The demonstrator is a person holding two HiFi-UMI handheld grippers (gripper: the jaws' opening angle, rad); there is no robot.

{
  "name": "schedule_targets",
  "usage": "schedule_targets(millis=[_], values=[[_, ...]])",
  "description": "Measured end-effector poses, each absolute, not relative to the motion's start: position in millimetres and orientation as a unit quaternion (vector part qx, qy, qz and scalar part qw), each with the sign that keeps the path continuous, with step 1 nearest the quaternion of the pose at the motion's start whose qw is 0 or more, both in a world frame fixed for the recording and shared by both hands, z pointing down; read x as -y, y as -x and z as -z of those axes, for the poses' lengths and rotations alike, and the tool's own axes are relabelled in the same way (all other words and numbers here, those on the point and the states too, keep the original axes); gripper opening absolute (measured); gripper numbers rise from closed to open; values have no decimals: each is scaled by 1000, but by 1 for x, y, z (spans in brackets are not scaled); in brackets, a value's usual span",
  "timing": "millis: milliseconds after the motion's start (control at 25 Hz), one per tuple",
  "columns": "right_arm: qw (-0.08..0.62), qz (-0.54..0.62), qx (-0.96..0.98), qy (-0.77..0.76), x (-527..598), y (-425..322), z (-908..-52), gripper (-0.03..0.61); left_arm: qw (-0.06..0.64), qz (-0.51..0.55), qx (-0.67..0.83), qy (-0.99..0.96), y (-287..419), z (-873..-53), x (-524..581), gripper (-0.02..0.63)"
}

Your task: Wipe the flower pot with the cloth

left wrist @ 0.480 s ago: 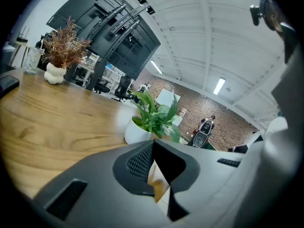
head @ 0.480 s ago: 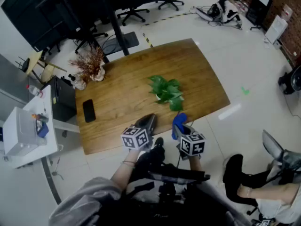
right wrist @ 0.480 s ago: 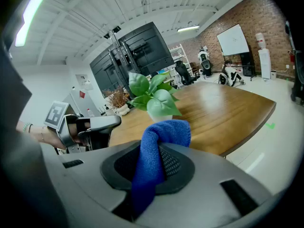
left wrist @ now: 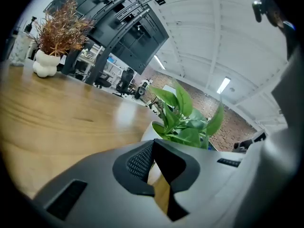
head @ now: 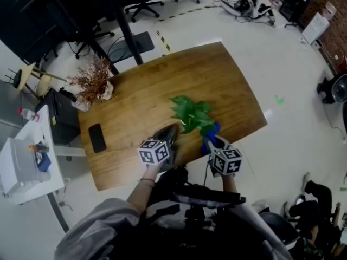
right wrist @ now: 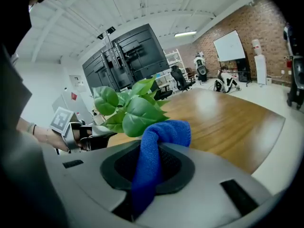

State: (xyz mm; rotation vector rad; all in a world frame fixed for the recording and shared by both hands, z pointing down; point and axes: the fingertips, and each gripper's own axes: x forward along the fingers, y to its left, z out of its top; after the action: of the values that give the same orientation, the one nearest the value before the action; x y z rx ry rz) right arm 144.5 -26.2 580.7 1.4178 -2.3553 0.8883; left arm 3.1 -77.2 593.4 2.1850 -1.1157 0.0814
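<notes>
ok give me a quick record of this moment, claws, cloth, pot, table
left claw: shut, empty, pointing at the flower pot
right claw: shut on the blue cloth
cloth position: beside the plant's leaves; contact with the pot cannot be told
pot: white, upright, near the table's near edge
table: wooden; also holds a dark phone and a dried plant in a white vase

**Occlusions: pot and cloth**

Left gripper view: flower pot (left wrist: 148, 129) shows only a rim sliver, the rest is behind the left gripper (left wrist: 154, 144). Head view: pot fully under leaves (head: 191, 114). Right gripper view: cloth (right wrist: 164, 132) lower end vanishes between the right gripper (right wrist: 151, 167) jaws.
</notes>
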Motion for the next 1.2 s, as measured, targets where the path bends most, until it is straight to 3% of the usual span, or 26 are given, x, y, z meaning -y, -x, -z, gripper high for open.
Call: schedule_targets(millis=[320, 600, 1200], values=[[159, -249, 812, -503, 64, -150, -577, 58, 352, -19, 409, -842, -7, -597, 111, 6], [125, -276, 834, -462, 78, -131, -585, 58, 366, -4, 396, -842, -12, -596, 129, 6], [192, -283, 867, -362, 72, -64, -609, 58, 387, 21, 406, -828, 5, -610, 175, 6]])
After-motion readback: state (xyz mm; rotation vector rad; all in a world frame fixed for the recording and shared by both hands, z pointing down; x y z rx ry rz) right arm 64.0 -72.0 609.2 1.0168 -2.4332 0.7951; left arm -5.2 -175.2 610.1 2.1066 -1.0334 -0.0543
